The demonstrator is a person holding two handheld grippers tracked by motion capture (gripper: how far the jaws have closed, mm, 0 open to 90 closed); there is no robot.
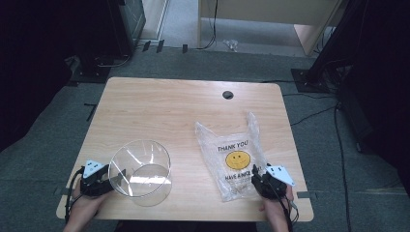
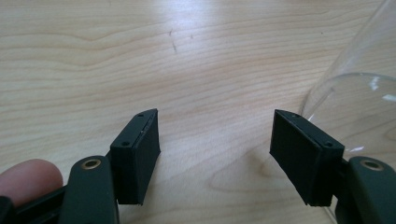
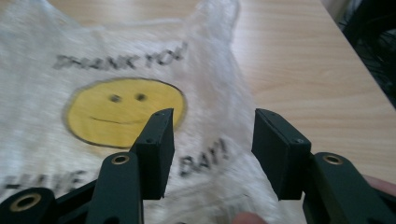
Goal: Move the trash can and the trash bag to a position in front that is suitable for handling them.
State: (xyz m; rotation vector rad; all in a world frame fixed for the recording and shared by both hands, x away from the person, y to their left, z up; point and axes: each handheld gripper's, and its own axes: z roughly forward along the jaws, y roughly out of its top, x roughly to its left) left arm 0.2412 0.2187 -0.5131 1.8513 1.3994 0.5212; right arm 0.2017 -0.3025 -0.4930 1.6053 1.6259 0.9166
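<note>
right tool (image 3: 212,154) open over plastic bag (image 3: 140,84)

I hold the left gripper (image 1: 107,180) at the table's (image 1: 159,101) near-left edge and the right gripper (image 1: 256,175) near-right, jaws apart.

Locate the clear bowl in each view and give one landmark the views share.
High view: the bowl stands at the table's near left, just right of the left gripper.
Left gripper view: its glass wall curves along the right edge, beside the right-hand jaw.
Right gripper view: not in it; the bag lies ahead.
Shared landmark: the wooden table.
</note>
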